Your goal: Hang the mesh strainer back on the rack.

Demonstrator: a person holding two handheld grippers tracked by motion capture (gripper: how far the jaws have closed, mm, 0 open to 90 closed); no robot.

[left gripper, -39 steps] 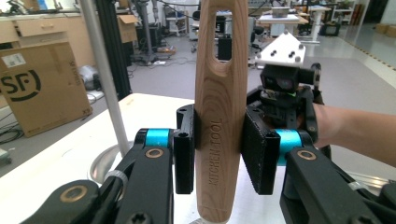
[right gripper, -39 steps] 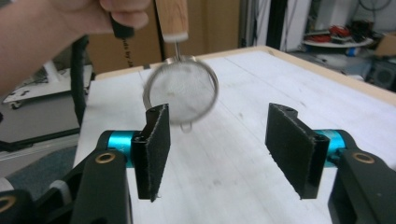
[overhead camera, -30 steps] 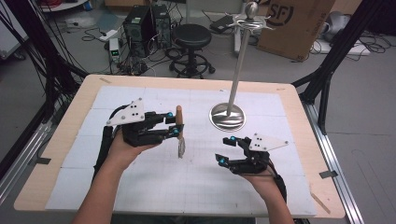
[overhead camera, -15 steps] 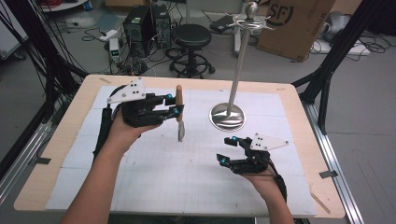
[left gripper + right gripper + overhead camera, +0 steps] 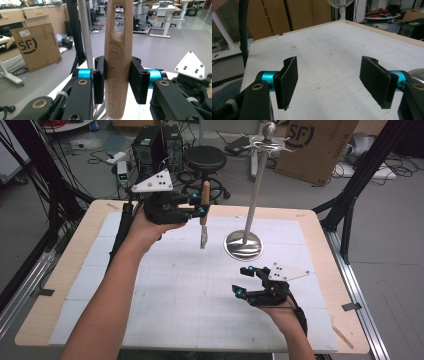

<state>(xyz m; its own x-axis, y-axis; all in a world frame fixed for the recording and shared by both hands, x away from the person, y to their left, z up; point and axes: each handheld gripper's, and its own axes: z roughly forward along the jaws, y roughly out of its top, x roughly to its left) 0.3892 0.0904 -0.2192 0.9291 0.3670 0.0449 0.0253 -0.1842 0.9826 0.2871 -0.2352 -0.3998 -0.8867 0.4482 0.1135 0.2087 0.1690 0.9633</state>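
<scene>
My left gripper (image 5: 201, 206) is held up above the far left of the table, shut on the wooden handle (image 5: 204, 200) of a kitchen tool. The tool hangs upright, its metal end (image 5: 203, 238) pointing down, clear of the mat. In the left gripper view both pads (image 5: 99, 80) press the handle (image 5: 118, 62), which has a hanging hole at its top. A metal stand (image 5: 252, 190) with hooks at its top (image 5: 269, 137) rises right of the tool. My right gripper (image 5: 246, 281) rests low at the front right, open, with nothing between its pads (image 5: 288, 80).
The stand's round base (image 5: 243, 245) sits on the white gridded mat (image 5: 175, 285), between the two grippers. Its pole (image 5: 86, 32) shows just left of the handle in the left gripper view. Beyond the table stand a stool (image 5: 206, 157), a cardboard box (image 5: 320, 145) and cables.
My left gripper has risen and moved toward the far edge with the tool still in it, slightly nearer the stand. The right gripper has stayed where it was.
</scene>
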